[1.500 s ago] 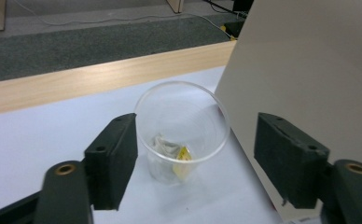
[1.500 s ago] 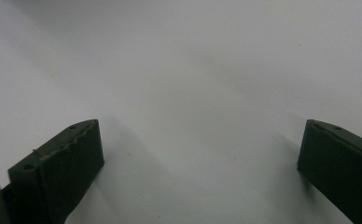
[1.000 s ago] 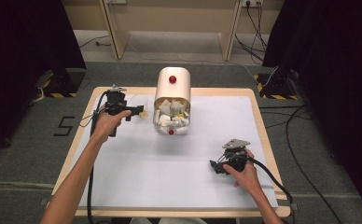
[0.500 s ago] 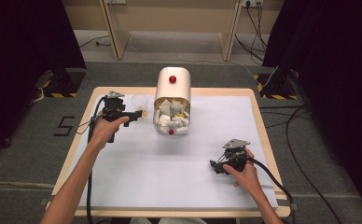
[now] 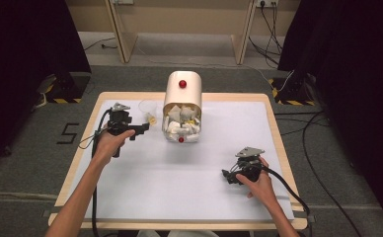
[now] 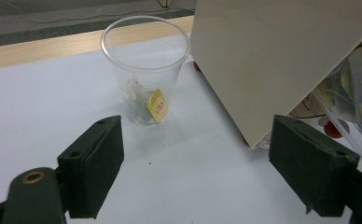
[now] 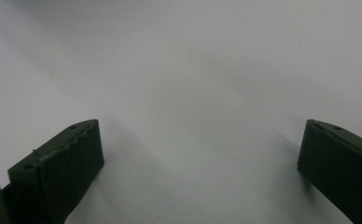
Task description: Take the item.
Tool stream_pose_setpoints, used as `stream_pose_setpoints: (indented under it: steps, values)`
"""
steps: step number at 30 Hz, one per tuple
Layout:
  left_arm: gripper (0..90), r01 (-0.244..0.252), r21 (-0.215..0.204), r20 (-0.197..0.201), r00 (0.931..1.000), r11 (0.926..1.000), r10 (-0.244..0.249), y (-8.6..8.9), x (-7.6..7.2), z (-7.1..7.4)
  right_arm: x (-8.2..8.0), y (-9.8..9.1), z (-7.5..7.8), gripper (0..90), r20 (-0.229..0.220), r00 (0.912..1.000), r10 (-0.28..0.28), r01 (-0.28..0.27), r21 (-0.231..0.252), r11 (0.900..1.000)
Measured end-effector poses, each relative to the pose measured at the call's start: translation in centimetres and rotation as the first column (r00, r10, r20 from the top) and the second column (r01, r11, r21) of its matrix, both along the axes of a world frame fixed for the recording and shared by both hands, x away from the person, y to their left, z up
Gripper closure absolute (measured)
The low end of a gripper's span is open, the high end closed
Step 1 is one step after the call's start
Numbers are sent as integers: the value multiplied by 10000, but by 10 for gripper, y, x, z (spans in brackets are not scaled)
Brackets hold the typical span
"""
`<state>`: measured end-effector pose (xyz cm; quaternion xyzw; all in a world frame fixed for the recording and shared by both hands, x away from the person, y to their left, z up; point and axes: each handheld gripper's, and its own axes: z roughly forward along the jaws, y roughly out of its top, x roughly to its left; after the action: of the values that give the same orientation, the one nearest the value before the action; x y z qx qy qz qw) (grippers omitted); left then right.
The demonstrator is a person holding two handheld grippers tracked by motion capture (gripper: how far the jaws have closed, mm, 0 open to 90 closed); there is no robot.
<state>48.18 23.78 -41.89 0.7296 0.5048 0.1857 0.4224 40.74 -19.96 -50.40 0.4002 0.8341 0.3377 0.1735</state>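
One clear cup (image 6: 144, 70) — tea bag (image 6: 146, 103) inside.

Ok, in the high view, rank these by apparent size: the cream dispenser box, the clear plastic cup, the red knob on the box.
1. Cream dispenser box, clearly largest.
2. Clear plastic cup.
3. Red knob, smallest.
All three stand close together, so nearness hardly skews this.

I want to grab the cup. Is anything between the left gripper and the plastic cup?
No. In the left gripper view only bare white table lies between the open left gripper and the cup.
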Motion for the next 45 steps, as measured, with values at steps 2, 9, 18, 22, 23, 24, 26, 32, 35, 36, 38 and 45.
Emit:
stream_pose_setpoints:
  steps: [2, 9, 18, 22, 23, 24, 26, 32, 35, 36, 38, 45]
  values:
    - [176, -28, -50, -4, 10000, 10000, 28, 1, -1, -2, 0, 0, 0, 5, 3, 10000, 1, -1, -2, 10000]
    - [176, -84, 41, -4, 10000, 10000, 84, 6, -7, -10, 0, 0, 0, 6, 11, 10000, -1, 1, -4, 10000]
    - [175, 76, 168, 20, 10000, 9998, -76, 6, -19, -18, 0, 0, 0, 6, 4, 10000, 0, 0, -3, 10000]
    - [175, 187, 250, -24, 9998, 9995, -186, 4, -25, -24, 0, 0, 0, 5, 4, 10000, 0, 0, -3, 10000]
    - [175, 187, 250, -24, 9998, 9995, -186, 4, -25, -24, 0, 0, 0, 5, 4, 10000, 0, 0, -3, 10000]
    - [175, 208, 243, -28, 9998, 9995, -207, 4, -27, -25, 0, 0, 0, 5, 2, 10000, 0, 0, -2, 10000]
    - [174, 242, 210, -38, 9997, 9995, -241, 4, -30, -27, 0, 0, 0, 5, 0, 10000, 0, 0, -1, 10000]
    - [175, 332, 163, -74, 9994, 9993, -331, 3, -37, -32, 0, 0, 0, 5, 0, 10000, 3, -3, -3, 10000]
    - [175, 375, 143, -112, 9992, 9992, -373, 2, -40, -34, 0, 0, 0, 5, -2, 10000, 1, -1, -1, 10000]
    - [174, 399, 151, -127, 9991, 9991, -397, 2, -41, -35, 0, 0, 0, 5, 0, 10000, 2, -2, -1, 10000]
    - [174, 457, 264, -148, 9989, 9986, -454, 1, -43, -37, 0, 0, 0, 5, -1, 10000, 2, -2, -2, 10000]
    - [175, 613, 375, -165, 9980, 9974, -607, -3, -52, -42, 0, 0, 0, 5, 0, 10000, 3, -3, -3, 10000]
